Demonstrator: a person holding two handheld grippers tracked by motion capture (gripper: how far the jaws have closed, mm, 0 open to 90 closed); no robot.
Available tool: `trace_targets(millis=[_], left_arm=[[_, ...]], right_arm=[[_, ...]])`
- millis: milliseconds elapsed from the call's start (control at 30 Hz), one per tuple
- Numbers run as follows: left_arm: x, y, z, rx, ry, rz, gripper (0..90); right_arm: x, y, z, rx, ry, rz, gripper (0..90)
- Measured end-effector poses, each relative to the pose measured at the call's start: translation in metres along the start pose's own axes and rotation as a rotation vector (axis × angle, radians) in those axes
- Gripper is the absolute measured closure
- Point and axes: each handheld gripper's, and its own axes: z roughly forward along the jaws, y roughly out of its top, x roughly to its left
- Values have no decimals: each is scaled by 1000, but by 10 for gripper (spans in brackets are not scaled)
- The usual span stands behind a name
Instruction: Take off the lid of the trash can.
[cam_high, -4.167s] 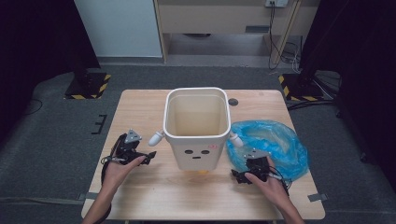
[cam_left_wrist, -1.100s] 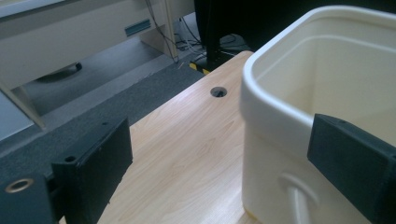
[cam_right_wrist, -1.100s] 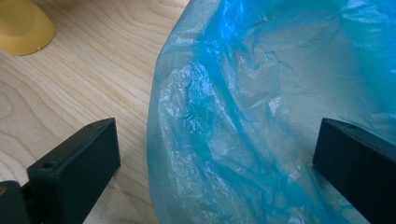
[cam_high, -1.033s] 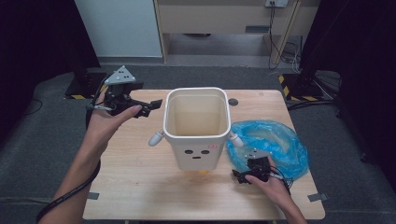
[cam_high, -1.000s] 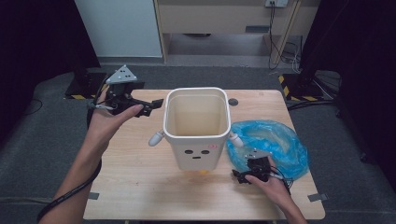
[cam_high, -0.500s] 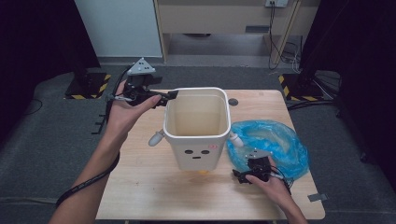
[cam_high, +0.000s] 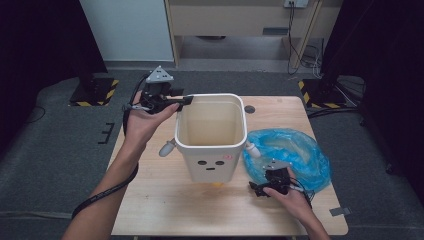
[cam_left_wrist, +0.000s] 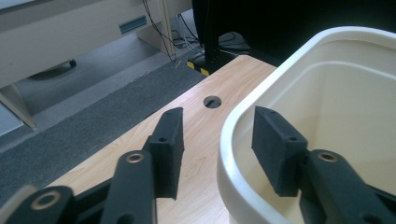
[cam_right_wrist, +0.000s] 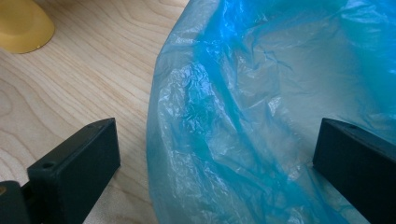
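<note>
A white plastic bin (cam_high: 212, 167) with a small face on its front stands in the middle of the wooden table (cam_high: 150, 210). My left gripper (cam_high: 185, 100) is at the bin's back left corner. Its jaws have just been closing and straddle the rim (cam_left_wrist: 229, 154), one pad (cam_left_wrist: 169, 144) outside and the other pad (cam_left_wrist: 275, 154) inside, with gaps still showing. A crumpled blue plastic bag (cam_high: 292, 150) lies right of the bin. My right gripper (cam_high: 272, 172) rests on the table at the bag's near edge, open wide, with the bag's edge (cam_right_wrist: 210, 121) between its jaws.
A round cable hole (cam_high: 249, 109) sits in the table behind the bin. A yellow foot of the bin (cam_right_wrist: 21, 23) is at the upper left of the right gripper view. Grey carpet, stands with yellow-black stripes and cables surround the table.
My left gripper has moved right, from left of the bin onto its back left rim, and its jaws have narrowed. The right gripper has stayed put.
</note>
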Motion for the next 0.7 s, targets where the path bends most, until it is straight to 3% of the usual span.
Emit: trace_targets(millis=[300,700], left_arm=[[-4,-1,4,-7,9,10,678],[-8,-6,9,2,3,3,718]], right_arm=[[0,0,0,0,1,-3,7],[0,0,0,0,1,-3,7]])
